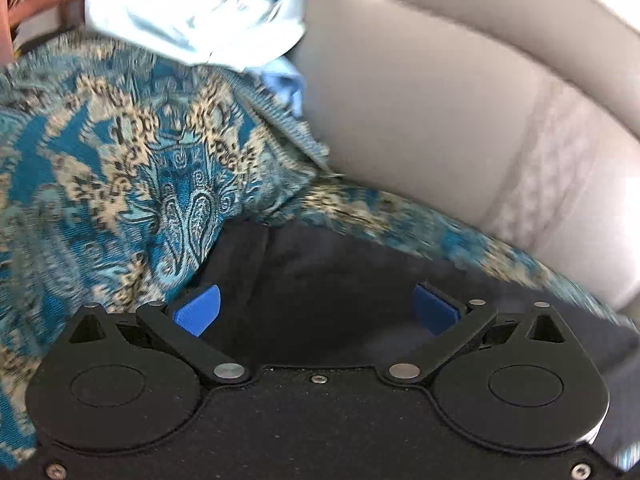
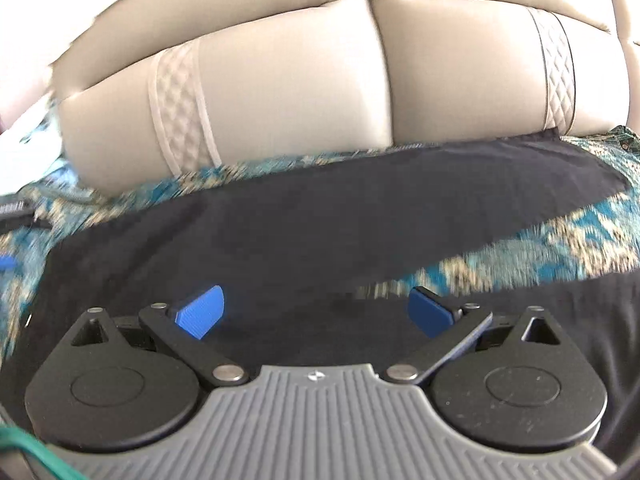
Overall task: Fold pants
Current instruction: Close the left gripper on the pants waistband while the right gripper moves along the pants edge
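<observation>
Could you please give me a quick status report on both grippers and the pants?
Left gripper open, low over the black pants. Right gripper open, nothing held. Pants spread on the patterned throw; pale blue garment piled behind, not touching them.

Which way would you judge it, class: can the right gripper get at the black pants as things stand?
Probably yes. The right gripper is open, its blue fingers spread right over the black pants, which lie flat on the patterned blanket. Nothing shows between them; the blurred picture hides whether they touch.
</observation>
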`<act>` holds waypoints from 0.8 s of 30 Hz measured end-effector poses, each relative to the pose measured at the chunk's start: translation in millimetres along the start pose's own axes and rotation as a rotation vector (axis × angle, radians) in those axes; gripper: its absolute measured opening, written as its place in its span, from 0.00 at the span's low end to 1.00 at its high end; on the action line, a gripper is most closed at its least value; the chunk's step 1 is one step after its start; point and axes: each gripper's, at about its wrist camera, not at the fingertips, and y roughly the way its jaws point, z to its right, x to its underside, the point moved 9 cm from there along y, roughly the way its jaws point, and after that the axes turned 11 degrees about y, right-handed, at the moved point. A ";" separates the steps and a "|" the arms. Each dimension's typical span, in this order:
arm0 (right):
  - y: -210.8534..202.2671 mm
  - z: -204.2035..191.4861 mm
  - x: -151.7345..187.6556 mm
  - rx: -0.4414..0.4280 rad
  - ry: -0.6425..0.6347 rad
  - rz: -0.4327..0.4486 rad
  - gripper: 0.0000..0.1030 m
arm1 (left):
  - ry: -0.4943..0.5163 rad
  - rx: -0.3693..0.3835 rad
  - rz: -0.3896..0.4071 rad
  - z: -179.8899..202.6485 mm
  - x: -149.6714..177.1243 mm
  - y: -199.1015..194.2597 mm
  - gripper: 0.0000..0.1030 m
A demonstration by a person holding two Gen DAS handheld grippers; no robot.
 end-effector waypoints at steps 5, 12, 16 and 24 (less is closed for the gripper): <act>38.8 -8.0 -30.8 0.032 0.048 -0.011 1.00 | -0.069 -0.058 -0.086 -3.9 -12.0 66.5 1.00; 63.6 -22.9 -31.8 0.056 -0.004 -0.015 1.00 | -0.156 -0.159 -0.130 -10.9 -15.5 115.9 1.00; 70.3 -23.7 -29.6 0.057 0.002 -0.023 1.00 | -0.223 -0.181 -0.172 -16.1 -11.7 133.9 1.00; 74.4 -27.6 -28.3 0.028 0.044 -0.041 1.00 | -0.202 -0.227 -0.169 -20.1 -4.4 114.6 0.12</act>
